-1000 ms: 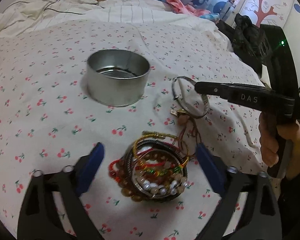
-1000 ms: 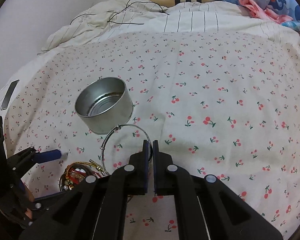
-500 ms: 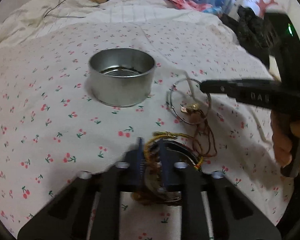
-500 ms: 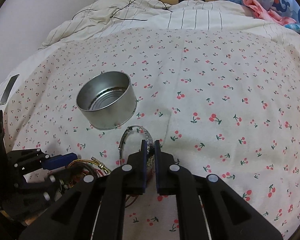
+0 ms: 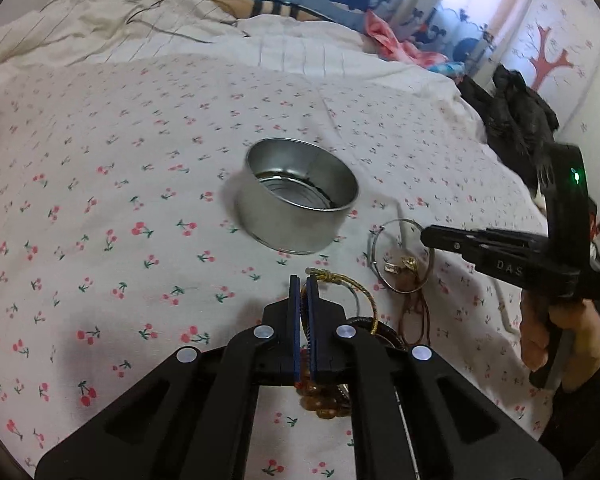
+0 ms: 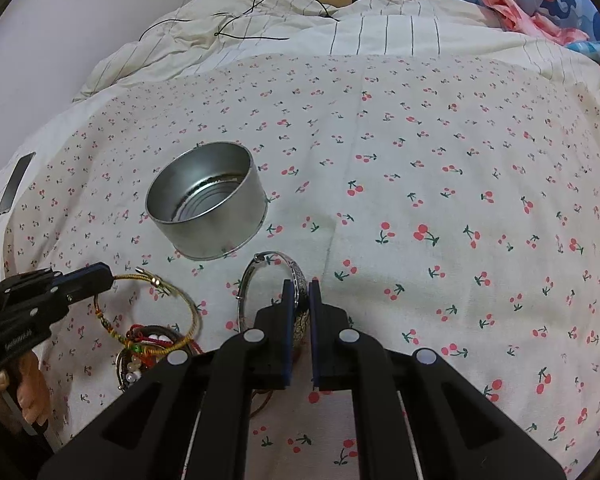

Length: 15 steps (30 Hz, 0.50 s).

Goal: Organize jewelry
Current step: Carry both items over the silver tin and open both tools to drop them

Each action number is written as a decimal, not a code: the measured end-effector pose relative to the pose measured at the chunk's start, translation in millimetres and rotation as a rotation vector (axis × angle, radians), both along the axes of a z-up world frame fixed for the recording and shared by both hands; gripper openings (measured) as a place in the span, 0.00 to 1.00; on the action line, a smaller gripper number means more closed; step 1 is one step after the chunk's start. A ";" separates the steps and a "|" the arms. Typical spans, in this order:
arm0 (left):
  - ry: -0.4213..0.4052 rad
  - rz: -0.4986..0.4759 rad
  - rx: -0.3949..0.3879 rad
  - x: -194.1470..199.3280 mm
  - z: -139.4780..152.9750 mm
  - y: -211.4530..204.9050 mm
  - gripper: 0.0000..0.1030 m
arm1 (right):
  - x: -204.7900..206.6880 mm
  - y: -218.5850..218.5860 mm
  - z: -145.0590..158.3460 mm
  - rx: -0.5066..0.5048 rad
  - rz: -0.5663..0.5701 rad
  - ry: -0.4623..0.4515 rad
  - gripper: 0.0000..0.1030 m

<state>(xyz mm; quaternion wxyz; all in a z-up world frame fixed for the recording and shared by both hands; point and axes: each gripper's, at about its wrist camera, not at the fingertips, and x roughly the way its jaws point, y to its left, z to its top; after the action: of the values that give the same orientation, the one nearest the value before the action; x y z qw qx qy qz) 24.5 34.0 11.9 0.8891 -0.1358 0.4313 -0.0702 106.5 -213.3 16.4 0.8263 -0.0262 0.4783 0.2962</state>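
A round silver tin [image 5: 298, 196] stands open on the cherry-print bedspread; it also shows in the right wrist view [image 6: 208, 208]. My left gripper [image 5: 303, 284] is shut on a gold cord bracelet [image 6: 180, 300] from the pile of bead and cord bracelets [image 6: 148, 348], lifting one side. My right gripper [image 6: 300, 286] is shut on a silver bangle [image 6: 296, 276] and holds it upright just right of the tin; the bangle also shows in the left wrist view [image 5: 396, 288], with a small charm inside it.
A phone [image 6: 16, 188] lies at the bed's left edge. A rumpled striped duvet with black cables [image 6: 260, 20] lies behind. Dark clothing [image 5: 512, 120] sits at the right bedside.
My left gripper has shut on the gold cord bracelet and lifted it from the pile. My right gripper has raised the silver bangle and turned it more upright.
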 end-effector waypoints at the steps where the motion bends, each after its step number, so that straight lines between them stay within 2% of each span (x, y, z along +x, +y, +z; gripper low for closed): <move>1: -0.007 -0.003 0.003 -0.5 1.8 0.4 0.02 | 1.2 -1.9 0.5 0.014 -0.004 0.008 0.08; 6: -0.049 -0.038 0.014 -7.2 14.9 -5.7 0.02 | 4.9 -14.5 8.4 0.096 -0.032 0.022 0.08; 12: -0.061 -0.054 0.017 -10.7 23.0 -7.4 0.02 | 1.3 -12.3 17.9 0.093 -0.046 -0.022 0.08; 15: -0.072 -0.052 0.025 -11.3 31.2 -7.2 0.02 | -0.2 -17.6 27.9 0.174 -0.037 -0.020 0.08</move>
<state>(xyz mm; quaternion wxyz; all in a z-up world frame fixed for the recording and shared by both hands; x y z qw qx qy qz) 13.2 26.8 43.1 0.9035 -0.1106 0.4035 -0.0928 106.3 -230.9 44.2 0.8357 0.0517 0.4427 0.3210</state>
